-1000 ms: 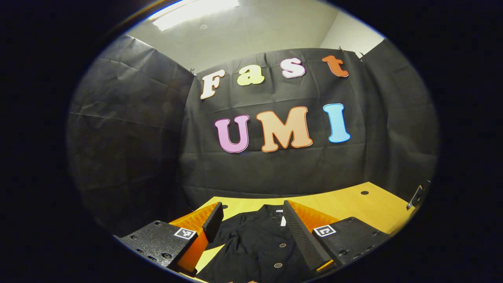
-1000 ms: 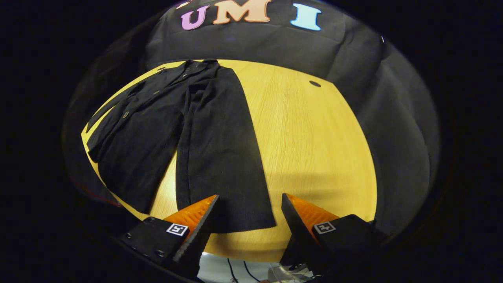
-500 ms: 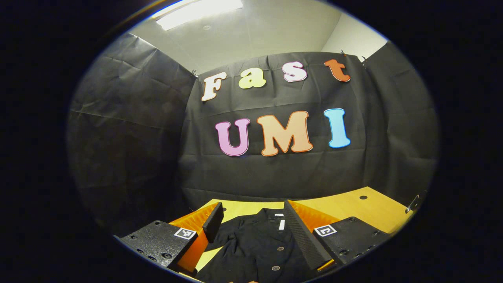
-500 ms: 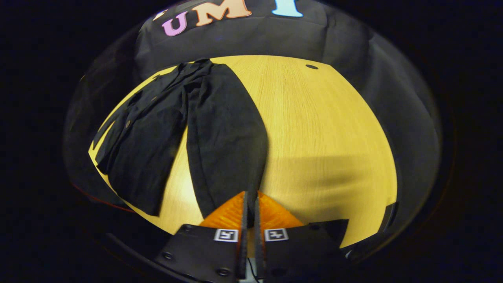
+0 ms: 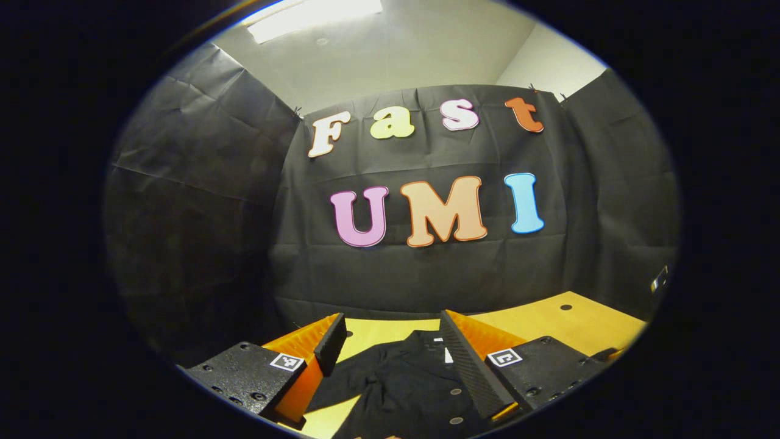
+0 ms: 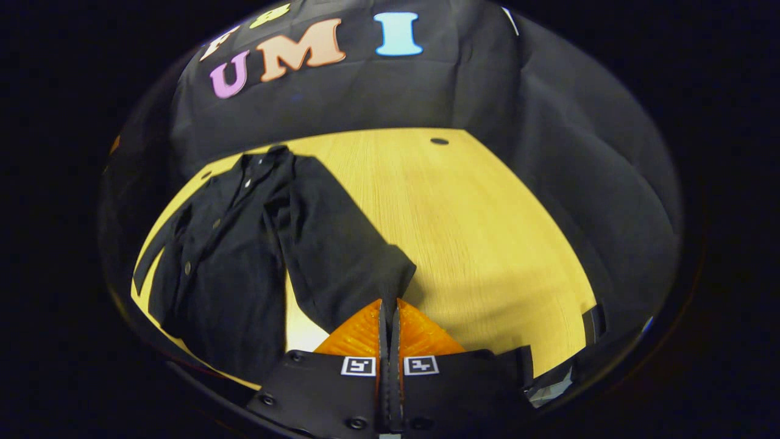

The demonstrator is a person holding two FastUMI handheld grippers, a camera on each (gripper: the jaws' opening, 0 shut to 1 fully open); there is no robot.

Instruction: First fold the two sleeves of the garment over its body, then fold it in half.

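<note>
Table (image 6: 487, 244), sleeve (image 6: 341, 256) since lifted, jaws clamped

1. My left gripper view rides low and close over the wooden table (image 5: 548, 317), facing nearly level toward the booth's back wall (image 5: 426, 268) and up to the ceiling light (image 5: 314, 12).
2. My right gripper view sits higher, tilted down, taking in most of the table (image 6: 487, 244) from its near edge.
3. Both views share the black button-front garment (image 5: 414, 384) (image 6: 244, 256), the tabletop with its small dark hole (image 5: 565, 307) (image 6: 439, 141), and the back wall (image 6: 365, 91).
</note>
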